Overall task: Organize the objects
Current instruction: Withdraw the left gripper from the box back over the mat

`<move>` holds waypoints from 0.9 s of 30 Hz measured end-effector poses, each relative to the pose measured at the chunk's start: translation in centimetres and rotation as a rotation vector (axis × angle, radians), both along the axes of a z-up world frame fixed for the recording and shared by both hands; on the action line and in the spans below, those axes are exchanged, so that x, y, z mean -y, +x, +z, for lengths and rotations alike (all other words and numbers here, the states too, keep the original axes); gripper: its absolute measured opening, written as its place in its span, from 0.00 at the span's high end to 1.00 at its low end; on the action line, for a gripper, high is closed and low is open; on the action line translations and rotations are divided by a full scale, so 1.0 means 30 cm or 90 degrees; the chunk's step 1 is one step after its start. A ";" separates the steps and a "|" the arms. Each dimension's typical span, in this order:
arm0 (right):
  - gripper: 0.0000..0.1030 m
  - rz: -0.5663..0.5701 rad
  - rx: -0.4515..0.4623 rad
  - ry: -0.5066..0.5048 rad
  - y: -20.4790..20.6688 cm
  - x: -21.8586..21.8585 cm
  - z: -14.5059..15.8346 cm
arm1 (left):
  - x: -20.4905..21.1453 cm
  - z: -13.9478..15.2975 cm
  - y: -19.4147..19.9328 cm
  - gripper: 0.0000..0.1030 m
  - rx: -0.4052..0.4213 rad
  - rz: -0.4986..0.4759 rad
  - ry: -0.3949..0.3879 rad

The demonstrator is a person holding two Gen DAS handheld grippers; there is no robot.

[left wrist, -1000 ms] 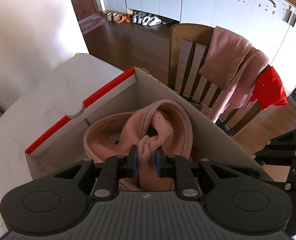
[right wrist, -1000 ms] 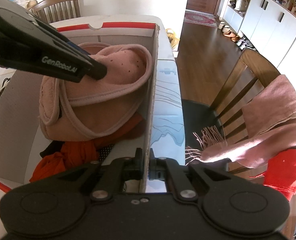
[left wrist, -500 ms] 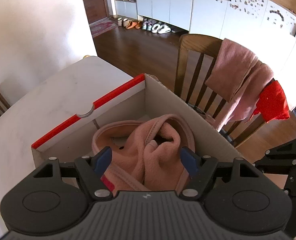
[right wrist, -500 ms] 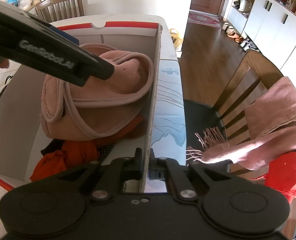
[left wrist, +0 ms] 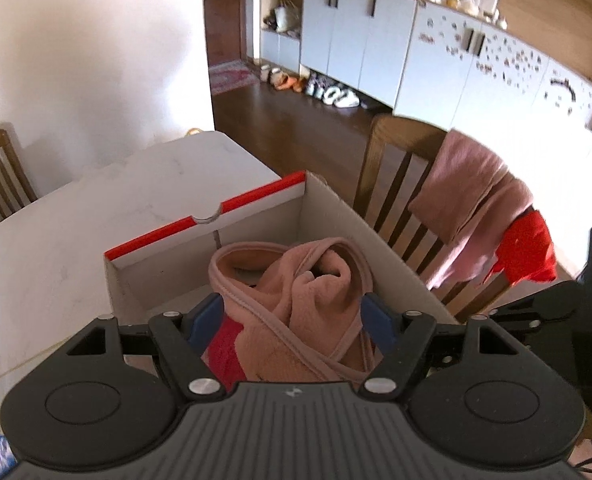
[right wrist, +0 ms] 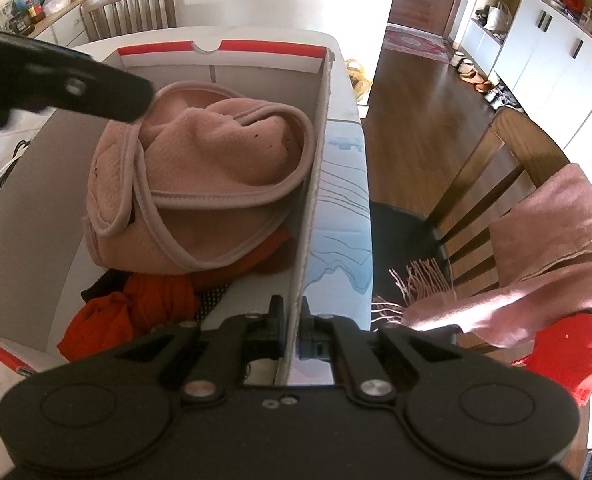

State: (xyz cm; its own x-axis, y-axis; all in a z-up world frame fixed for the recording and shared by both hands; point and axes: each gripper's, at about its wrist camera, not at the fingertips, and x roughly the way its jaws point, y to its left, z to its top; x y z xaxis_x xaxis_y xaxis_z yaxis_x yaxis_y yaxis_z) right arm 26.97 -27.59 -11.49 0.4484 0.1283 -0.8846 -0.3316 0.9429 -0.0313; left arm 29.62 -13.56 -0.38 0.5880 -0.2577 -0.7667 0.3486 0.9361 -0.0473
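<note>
My left gripper (left wrist: 292, 320) fingers spread wide, above pink fleece garment (left wrist: 303, 300), not touching it. My right gripper (right wrist: 292, 320) pinches cardboard box (right wrist: 315, 176) side wall. Garment lies bundled inside box, atop orange cloth (right wrist: 136, 304).

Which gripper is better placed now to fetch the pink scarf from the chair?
Left. The left gripper is open and free above the cardboard box, while the right gripper is shut on the box wall. The pink scarf hangs on the chair.
</note>
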 end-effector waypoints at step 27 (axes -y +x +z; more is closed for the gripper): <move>0.95 -0.006 -0.010 -0.022 -0.008 -0.011 -0.006 | -0.571 0.013 -0.276 0.06 0.039 0.211 -0.060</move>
State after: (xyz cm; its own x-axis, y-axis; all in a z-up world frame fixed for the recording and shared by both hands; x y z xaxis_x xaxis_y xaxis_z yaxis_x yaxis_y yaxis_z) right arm 26.72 -27.27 -11.68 0.4354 0.0936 -0.8953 -0.3236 0.9444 -0.0587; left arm 21.34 3.59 0.01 0.6953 -0.1138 -0.7097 0.0315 0.9913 -0.1280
